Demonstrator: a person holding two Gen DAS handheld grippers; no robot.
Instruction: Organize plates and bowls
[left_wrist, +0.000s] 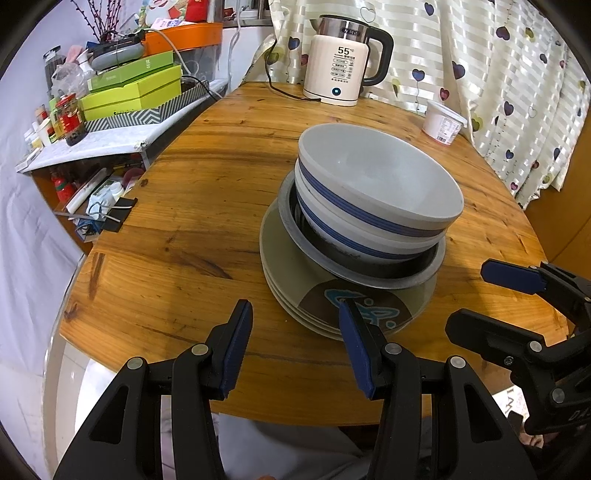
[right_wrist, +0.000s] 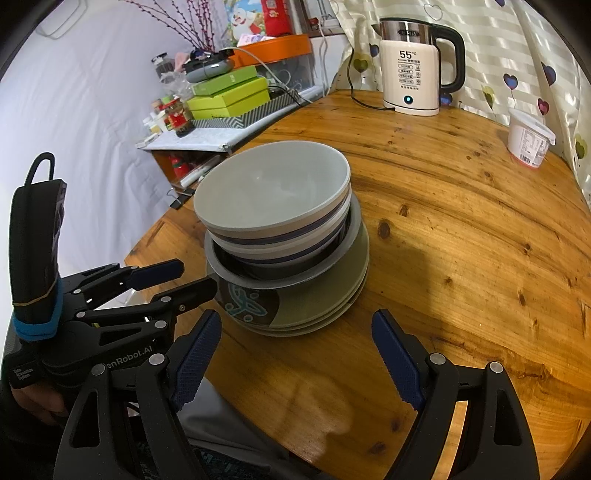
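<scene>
Left wrist view: left gripper low over the near edge of a round wooden table, blue-padded fingers spread apart, nothing between them. Right-hand fingertip overlapping the near rim of the plate stack in the picture; contact cannot be told. Right gripper entering from the right, jaws apart, just beside the stack, holding nothing.

Crockery gathered in one pile near the table's middle. At the bottom, several olive-green plates, the top one with a brown patch and a teal motif. On them a grey-rimmed dish with a dark interior. Nested in that, two white bowls with blue bands, the upper one tilted a little, its grey-white inside bare.

At the far edge, a cream electric kettle with a black handle, showing 55, cord trailing left. To its right, near a heart-patterned curtain, a white plastic tub. Left of the table, a cluttered shelf with green boxes, an orange tray and a red-labelled jar.

Right wrist view: right gripper wide open above the near table edge, stack straight ahead between the fingers' lines, untouched. Left gripper at the left, jaws parted, tips close to the grey-rimmed dish and plates; touching or not cannot be told. Bowls on top, kettle and tub beyond.
</scene>
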